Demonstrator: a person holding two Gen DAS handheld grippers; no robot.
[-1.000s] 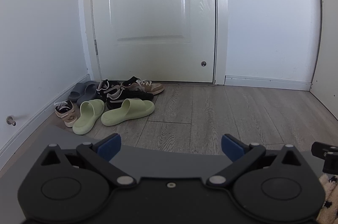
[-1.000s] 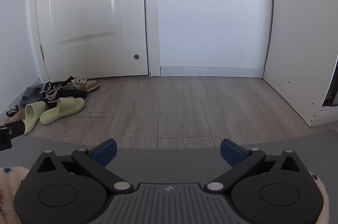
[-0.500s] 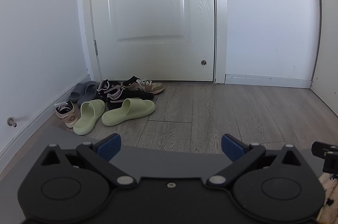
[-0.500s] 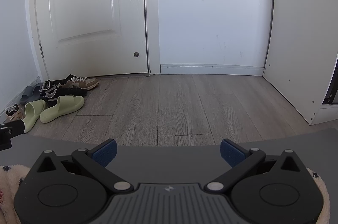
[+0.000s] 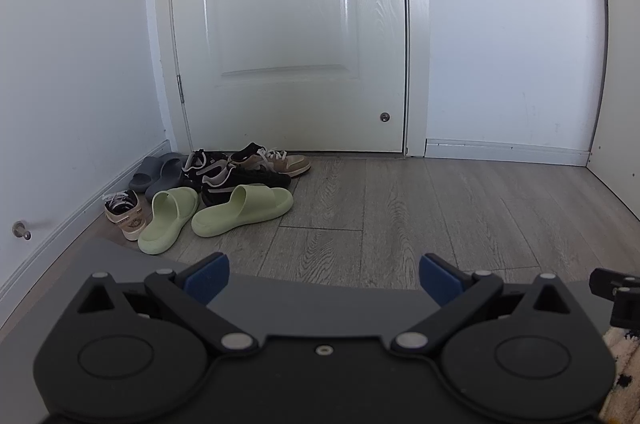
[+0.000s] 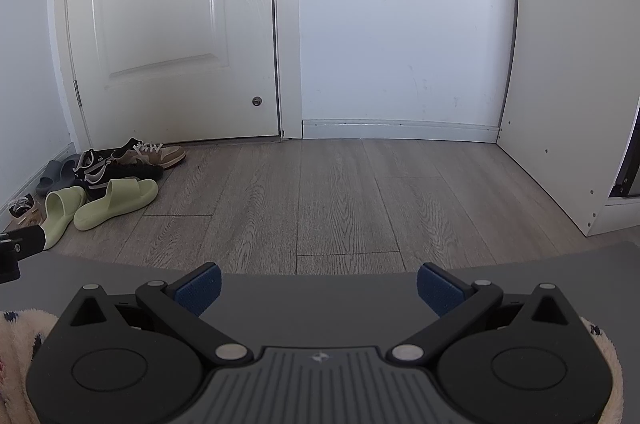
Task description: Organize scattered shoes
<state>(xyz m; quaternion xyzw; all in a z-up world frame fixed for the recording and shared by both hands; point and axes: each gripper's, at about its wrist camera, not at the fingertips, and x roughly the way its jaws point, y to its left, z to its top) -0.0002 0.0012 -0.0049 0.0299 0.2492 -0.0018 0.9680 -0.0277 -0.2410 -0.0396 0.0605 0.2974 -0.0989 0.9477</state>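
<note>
A heap of shoes lies on the wood floor in the corner by the white door. Two pale green slides (image 5: pixel 244 209) (image 5: pixel 170 218) lie in front, and the right wrist view shows one of them (image 6: pixel 116 201) too. Behind are black sneakers (image 5: pixel 240 181), a tan sneaker (image 5: pixel 280 161), grey slides (image 5: pixel 154 171) and a small beige sneaker (image 5: pixel 124 214) by the baseboard. My left gripper (image 5: pixel 323 278) is open and empty, well short of the heap. My right gripper (image 6: pixel 318 286) is open and empty too, over bare floor right of the heap.
The white door (image 5: pixel 288 23) is closed behind the shoes. A door stop (image 5: pixel 22 230) sticks out of the left wall. A white cabinet panel (image 6: pixel 560 103) stands at the right. Bare wood floor (image 6: pixel 340 191) stretches between. Fuzzy sleeves (image 6: pixel 16 336) flank the right gripper.
Both grippers have drifted slightly forward toward the door and shoes. Their jaws stay open the same width. No shoe has moved.
</note>
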